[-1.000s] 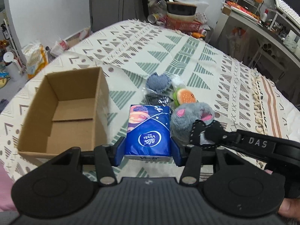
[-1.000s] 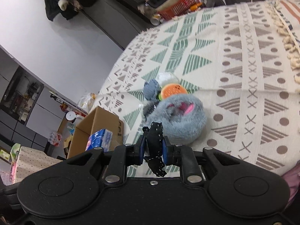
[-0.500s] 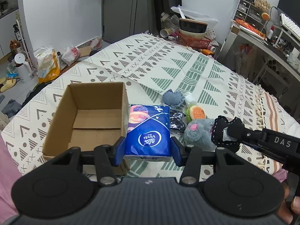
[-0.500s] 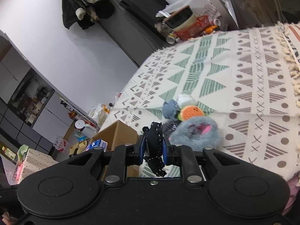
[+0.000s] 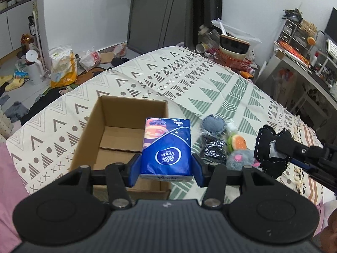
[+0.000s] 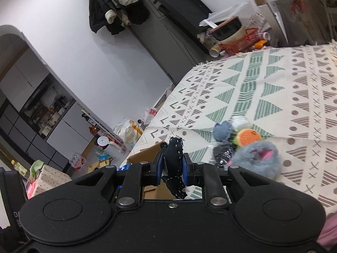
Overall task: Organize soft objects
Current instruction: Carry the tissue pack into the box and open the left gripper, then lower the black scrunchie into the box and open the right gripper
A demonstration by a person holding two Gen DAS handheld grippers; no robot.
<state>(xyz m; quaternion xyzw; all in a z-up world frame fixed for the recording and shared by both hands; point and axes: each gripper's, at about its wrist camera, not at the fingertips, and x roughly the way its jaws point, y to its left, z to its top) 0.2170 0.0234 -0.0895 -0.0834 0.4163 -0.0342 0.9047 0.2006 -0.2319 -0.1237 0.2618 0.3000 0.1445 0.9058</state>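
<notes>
**Blue tissue pack and black felt piece held above the bed**

Blue plastic wraps the tissue pack [image 5: 166, 147], which the left gripper [image 5: 166, 169] clamps between its two blue pads, one pressed on each side of the pack. The pack is held above the near right corner of an open cardboard box [image 5: 118, 135], overlapping the box's right wall in the left wrist view. The box sits on a patterned bedspread [image 5: 221, 88] and shows only its bare bottom flaps.

The right gripper [image 6: 172, 169] is closed on a black felt piece [image 6: 173, 158] with white stitching along its edge; the piece stands up between the pads and hangs a little below them. In the left wrist view the same piece appears at the right, in the air to the right of the toy cluster.

On the bedspread, just right of the box, lie the other soft things in a tight group: a grey-blue felt heart [image 5: 211, 124], a dark glittery pouch [image 5: 212, 147], an orange-and-green plush burger [image 5: 238, 142] and a grey plush mouse [image 5: 241, 159] with pink ears. They touch or nearly touch one another.
</notes>
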